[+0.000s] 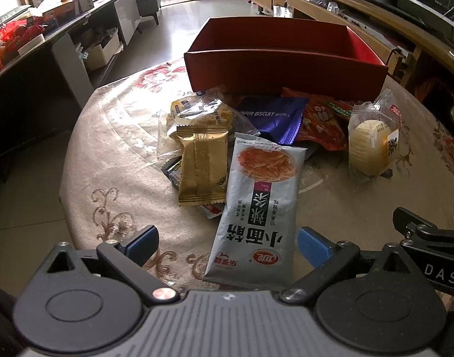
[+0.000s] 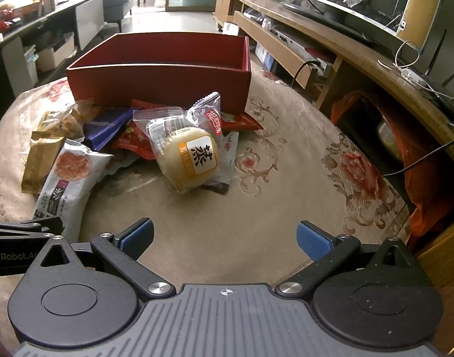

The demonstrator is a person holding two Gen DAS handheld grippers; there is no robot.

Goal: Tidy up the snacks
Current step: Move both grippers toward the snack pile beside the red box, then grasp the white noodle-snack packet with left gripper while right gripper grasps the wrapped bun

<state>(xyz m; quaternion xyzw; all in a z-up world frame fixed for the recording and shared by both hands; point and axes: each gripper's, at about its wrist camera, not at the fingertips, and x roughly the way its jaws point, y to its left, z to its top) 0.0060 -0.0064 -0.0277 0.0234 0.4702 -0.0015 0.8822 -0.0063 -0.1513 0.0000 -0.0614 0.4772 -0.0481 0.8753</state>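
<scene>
Both hand-held grippers, left (image 1: 227, 245) and right (image 2: 225, 238), hang spread and empty. Noodle pouch (image 1: 258, 208) lies on the bench before the red box (image 1: 286, 68): light, slick, crinkly; probably best pinched by its sealed edge.

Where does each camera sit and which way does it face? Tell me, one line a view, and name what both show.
Left wrist: on the left gripper, low over the table, facing the silver noodle packet; both blue pads spread, the right gripper's arm at the right edge.
Right wrist: on the right gripper, facing the wrapped bun; pads spread, the left gripper at the left edge.
Shared: red box, bun, noodle packet, gold packet, purple wafer packet.
</scene>
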